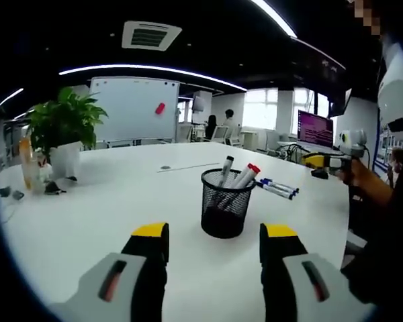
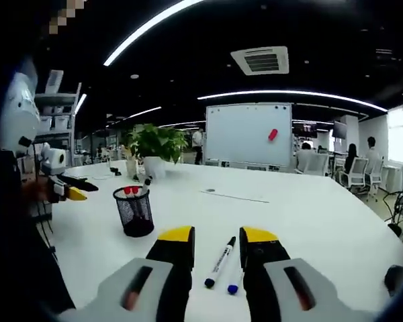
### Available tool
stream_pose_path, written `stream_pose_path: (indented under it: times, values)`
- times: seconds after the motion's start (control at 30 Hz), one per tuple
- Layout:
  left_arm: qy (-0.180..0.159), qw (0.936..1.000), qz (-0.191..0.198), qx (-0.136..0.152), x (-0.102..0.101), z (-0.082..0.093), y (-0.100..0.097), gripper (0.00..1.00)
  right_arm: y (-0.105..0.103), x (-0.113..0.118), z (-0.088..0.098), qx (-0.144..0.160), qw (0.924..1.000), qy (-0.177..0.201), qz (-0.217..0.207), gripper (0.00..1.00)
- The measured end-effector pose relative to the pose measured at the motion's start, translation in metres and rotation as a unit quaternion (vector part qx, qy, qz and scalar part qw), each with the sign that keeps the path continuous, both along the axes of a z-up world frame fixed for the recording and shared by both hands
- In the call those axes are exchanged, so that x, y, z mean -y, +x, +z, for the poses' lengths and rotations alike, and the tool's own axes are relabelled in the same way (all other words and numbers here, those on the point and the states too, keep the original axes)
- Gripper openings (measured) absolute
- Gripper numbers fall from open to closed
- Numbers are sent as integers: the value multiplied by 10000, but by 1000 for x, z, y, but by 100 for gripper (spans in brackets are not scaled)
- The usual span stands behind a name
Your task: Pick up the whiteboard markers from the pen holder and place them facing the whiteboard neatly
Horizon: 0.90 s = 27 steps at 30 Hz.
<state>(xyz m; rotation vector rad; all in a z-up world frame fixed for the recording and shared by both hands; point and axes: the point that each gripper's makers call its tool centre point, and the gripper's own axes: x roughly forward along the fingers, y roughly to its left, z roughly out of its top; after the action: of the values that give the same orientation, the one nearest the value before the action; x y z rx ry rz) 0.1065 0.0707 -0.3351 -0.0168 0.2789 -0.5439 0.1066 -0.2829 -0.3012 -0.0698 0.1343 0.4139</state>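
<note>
The table (image 1: 107, 208) is plain white. The holder (image 1: 225, 204) is black wire mesh. Markers (image 1: 245, 176) in it are grey-white with red caps, one with a black cap. Two markers (image 2: 219, 261) lying on the table are white with blue caps. Both grippers, left (image 1: 215, 241) and right (image 2: 217, 243), are black with yellow tips and grey shells. The plant (image 1: 62, 121) is green in a white pot. The whiteboard (image 2: 247, 134) carries a red spot.
</note>
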Motion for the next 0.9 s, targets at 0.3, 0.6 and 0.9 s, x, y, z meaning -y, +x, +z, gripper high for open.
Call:
stream_pose_path:
  times: [0.3, 0.6, 0.9]
  values:
    - [-130, 9998, -32, 133, 6, 17, -10, 59, -6, -27, 16, -19, 9990, -121, 432, 31]
    - [134, 9997, 109, 166, -13, 21, -7, 59, -4, -44, 29, 71, 9966, -95, 815, 34]
    - [-392, 9990, -170, 103, 8, 21, 1, 63, 1, -65, 33, 64, 9941, -221, 1056, 34]
